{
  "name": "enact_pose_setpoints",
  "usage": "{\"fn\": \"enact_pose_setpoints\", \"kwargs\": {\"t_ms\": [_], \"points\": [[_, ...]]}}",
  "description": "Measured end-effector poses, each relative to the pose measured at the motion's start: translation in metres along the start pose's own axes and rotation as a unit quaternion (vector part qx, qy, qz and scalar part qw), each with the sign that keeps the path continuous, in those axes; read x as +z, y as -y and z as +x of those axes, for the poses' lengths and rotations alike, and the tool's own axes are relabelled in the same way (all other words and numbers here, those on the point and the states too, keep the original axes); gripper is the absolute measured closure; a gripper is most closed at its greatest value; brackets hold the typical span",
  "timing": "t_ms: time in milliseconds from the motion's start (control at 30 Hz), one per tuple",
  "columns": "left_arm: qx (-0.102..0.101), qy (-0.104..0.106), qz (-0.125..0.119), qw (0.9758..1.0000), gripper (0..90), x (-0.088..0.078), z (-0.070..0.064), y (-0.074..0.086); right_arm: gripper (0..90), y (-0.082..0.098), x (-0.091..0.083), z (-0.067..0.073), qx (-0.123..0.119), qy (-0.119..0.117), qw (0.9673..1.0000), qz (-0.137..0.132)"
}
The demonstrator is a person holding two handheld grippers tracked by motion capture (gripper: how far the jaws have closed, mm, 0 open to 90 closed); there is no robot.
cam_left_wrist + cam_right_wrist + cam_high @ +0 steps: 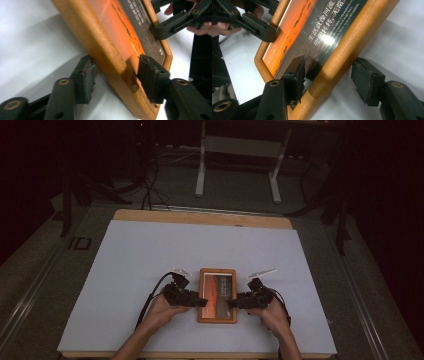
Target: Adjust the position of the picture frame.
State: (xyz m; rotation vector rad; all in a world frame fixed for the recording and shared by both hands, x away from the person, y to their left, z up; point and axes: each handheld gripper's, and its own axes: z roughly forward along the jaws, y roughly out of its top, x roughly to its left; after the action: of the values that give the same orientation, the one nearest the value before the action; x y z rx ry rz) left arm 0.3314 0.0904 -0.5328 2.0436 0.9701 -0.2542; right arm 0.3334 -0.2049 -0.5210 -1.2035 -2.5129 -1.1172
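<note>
Item: wooden picture frame (217,295), flat, face up on table (130,265), near its front edge. Long axis front to back; printed text reads sideways. Left gripper (201,302) and right gripper (233,304) spread, straddling opposite long rails, pads apparently not pressing. Handling: close both evenly, keep level.

A wooden picture frame (217,295) lies flat on the white table (150,250) near its front edge, with the left gripper (199,302) at the frame's left side and the right gripper (234,304) at its right side.
</note>
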Motion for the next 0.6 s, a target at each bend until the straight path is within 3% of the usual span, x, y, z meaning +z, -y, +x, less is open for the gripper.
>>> {"fn": "enact_pose_setpoints", "kwargs": {"t_ms": [167,433,600], "points": [[-0.008,-0.01,-0.007,0.9999,51.5,-0.008,0.007,0.0,45.6,-0.005,0.007,0.002,0.02,0.002,0.9997,-0.013],[-0.04,-0.017,-0.021,0.9988,54.1,-0.021,0.025,-0.002,45.5,-0.021,0.022,0.008,0.03,0.009,0.9993,-0.019],[-0.06,-0.01,-0.03,0.9977,55.9,-0.027,0.039,-0.005,45.5,-0.029,0.032,0.01,0.041,0.007,0.9988,-0.024]]}}
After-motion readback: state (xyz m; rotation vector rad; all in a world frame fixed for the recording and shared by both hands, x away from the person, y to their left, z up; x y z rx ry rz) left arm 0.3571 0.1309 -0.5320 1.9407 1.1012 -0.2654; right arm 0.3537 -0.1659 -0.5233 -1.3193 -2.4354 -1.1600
